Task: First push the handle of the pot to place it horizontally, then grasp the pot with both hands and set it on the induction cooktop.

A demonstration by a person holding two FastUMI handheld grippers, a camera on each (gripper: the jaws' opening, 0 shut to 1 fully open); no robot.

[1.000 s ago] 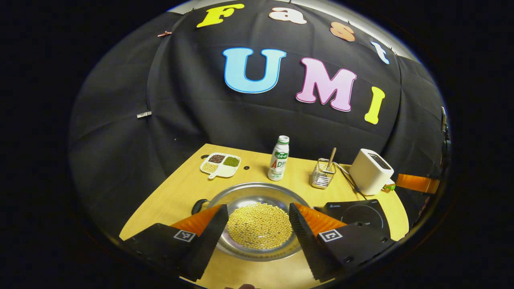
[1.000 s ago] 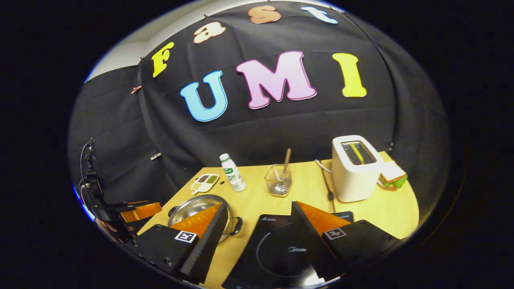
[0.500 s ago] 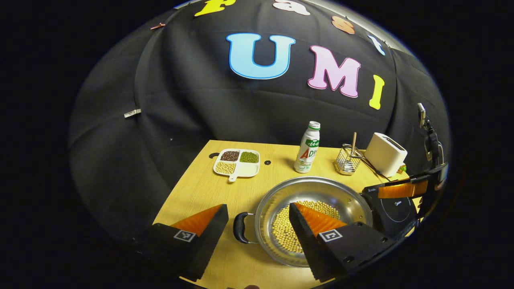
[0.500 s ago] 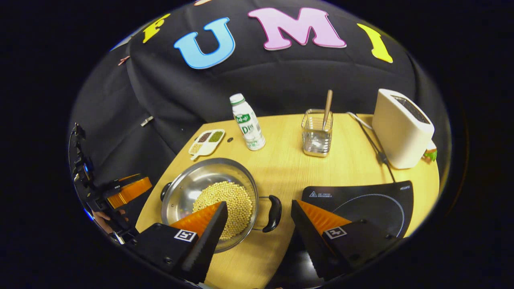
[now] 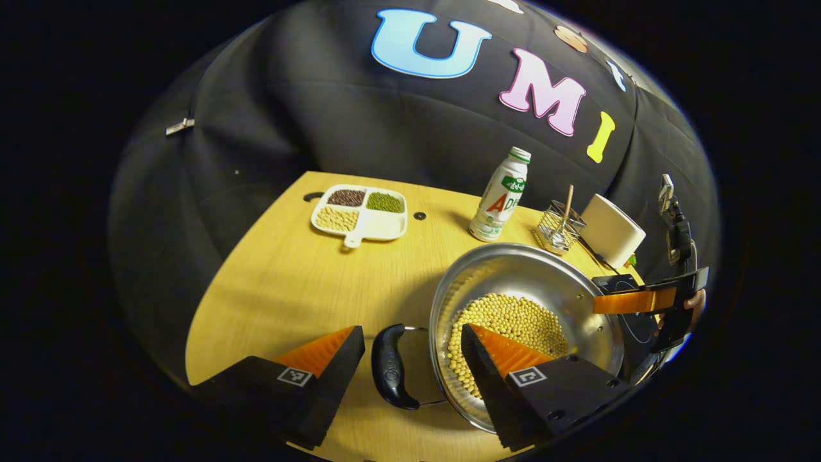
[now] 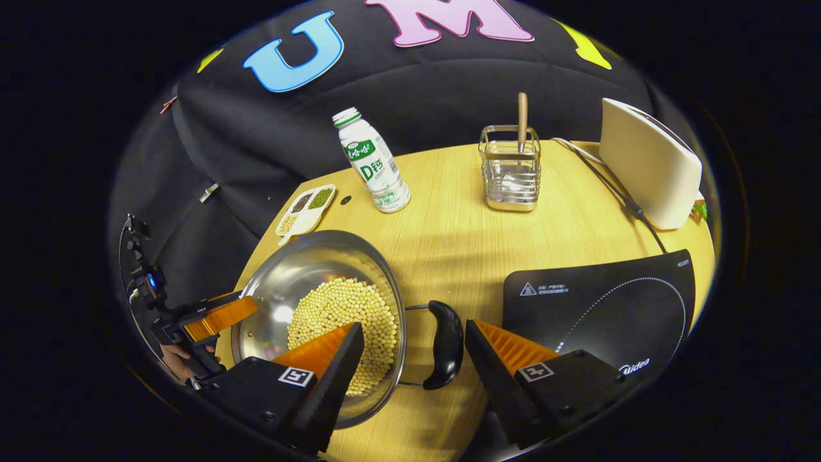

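A steel pot (image 5: 513,282) half full of yellow beans stands on the wooden table. Its left black handle (image 5: 390,367) lies between the fingers of my open left gripper (image 5: 414,337), untouched. In the right gripper view the pot (image 6: 301,269) sits at lower left and its right black handle (image 6: 446,343) lies between the fingers of my open right gripper (image 6: 414,333), also untouched. The black induction cooktop (image 6: 603,308) lies just right of that handle. The other gripper (image 5: 635,300) shows beyond the pot, held by a hand; the left one (image 6: 215,317) shows at the pot's far side.
A white divided dish (image 5: 359,215) of beans, a drink bottle (image 5: 500,196), a wire holder (image 5: 559,224) with a wooden stick and a white toaster (image 5: 612,230) with its cord stand along the table's back. The cooktop's corner (image 5: 616,282) peeks behind the pot.
Both grippers have come down and closer to the pot. Each now has one of the pot's black handles between its open fingers. The pot has not moved.
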